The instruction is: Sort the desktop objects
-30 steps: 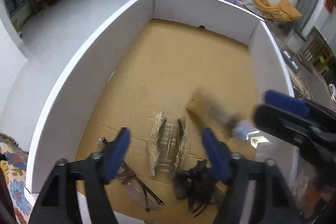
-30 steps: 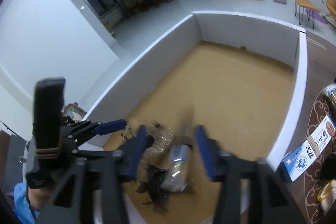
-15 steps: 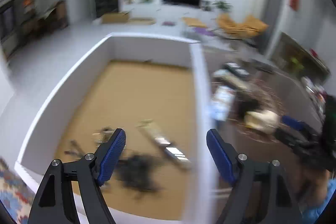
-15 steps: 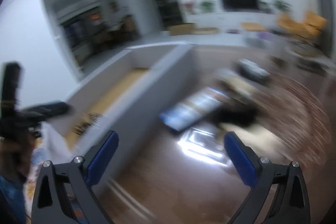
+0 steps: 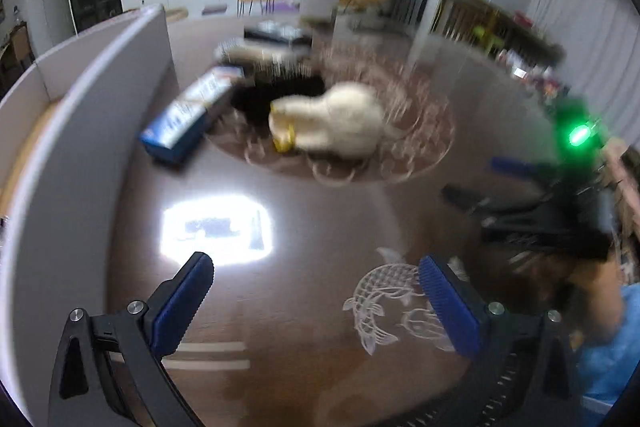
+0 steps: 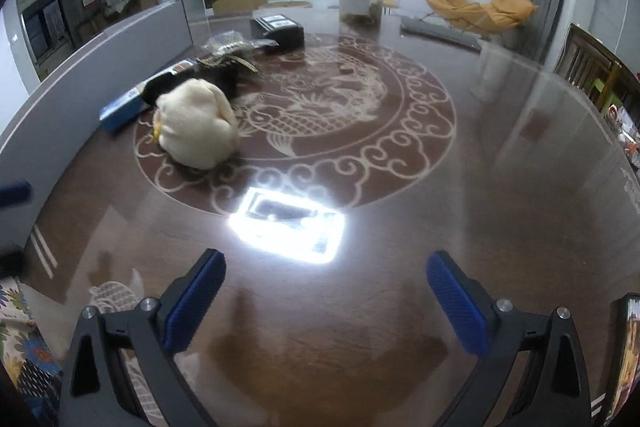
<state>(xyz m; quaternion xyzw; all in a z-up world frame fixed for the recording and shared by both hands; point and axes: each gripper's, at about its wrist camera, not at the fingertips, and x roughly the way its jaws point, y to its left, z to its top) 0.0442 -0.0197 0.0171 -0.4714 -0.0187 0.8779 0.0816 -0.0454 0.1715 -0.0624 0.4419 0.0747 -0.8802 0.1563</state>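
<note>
Cream plush toy (image 6: 196, 123) — blue box (image 6: 124, 107)

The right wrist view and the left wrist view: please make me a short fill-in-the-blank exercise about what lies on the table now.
1. The cream plush toy lies on the dark ____ table.
2. The flat box beside the toy is mainly ____ in colour.
3. Between the fingers of the right gripper there is ____ held.
4. The pads of the left gripper are ____ in colour.

Missing words: brown; blue; nothing; blue

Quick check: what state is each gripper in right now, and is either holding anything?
Left gripper: jaws opening, nothing between them.
Right gripper: open wide, empty, over the bare table.
</note>
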